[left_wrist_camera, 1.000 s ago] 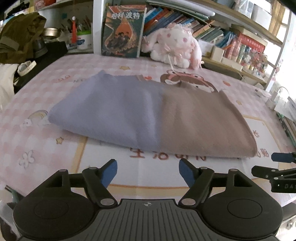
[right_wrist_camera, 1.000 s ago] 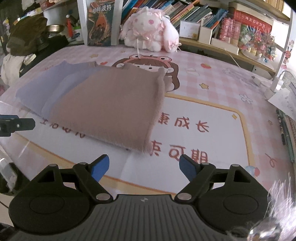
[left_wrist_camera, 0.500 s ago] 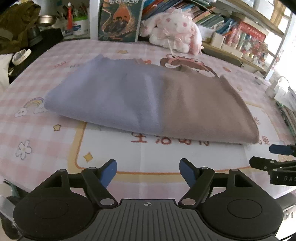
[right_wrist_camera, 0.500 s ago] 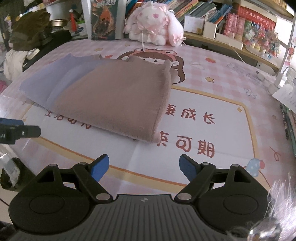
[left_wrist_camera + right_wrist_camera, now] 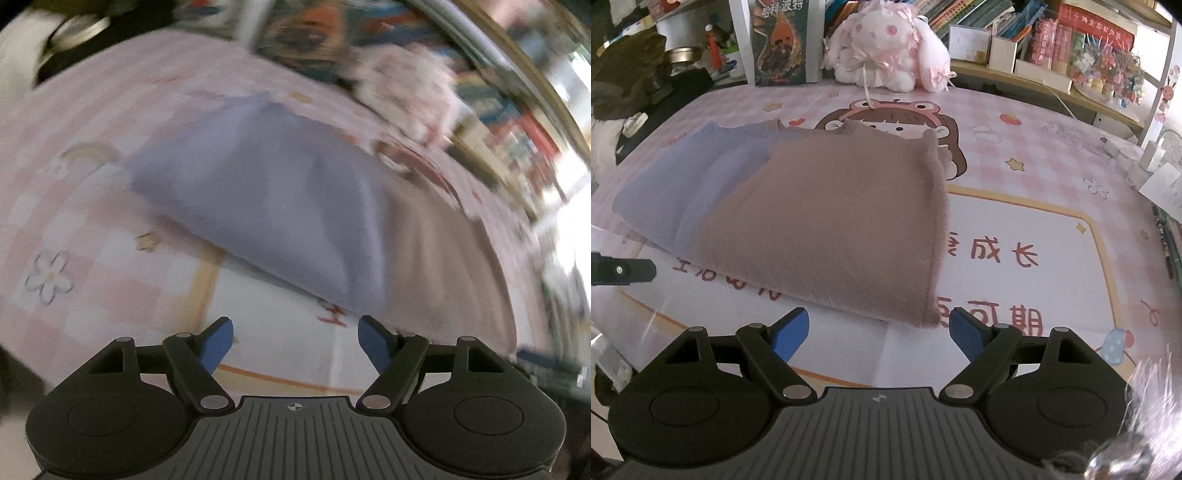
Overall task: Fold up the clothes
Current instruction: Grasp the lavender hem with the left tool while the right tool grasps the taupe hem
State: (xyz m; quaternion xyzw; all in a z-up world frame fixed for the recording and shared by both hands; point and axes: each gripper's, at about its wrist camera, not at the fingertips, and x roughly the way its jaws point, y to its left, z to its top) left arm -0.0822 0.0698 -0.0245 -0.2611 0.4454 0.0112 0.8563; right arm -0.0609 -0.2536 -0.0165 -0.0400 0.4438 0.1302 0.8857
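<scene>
My right hand-held gripper (image 5: 877, 332) and left hand-held gripper (image 5: 295, 338) gape empty just short of the garment (image 5: 820, 221), which lies flat in layers, so any pinch should catch every layer.

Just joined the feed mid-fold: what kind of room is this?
Probably a child's bedroom or study at home: a plush bunny, shelves of books, and a pink cartoon mat under the folded garment.
</scene>
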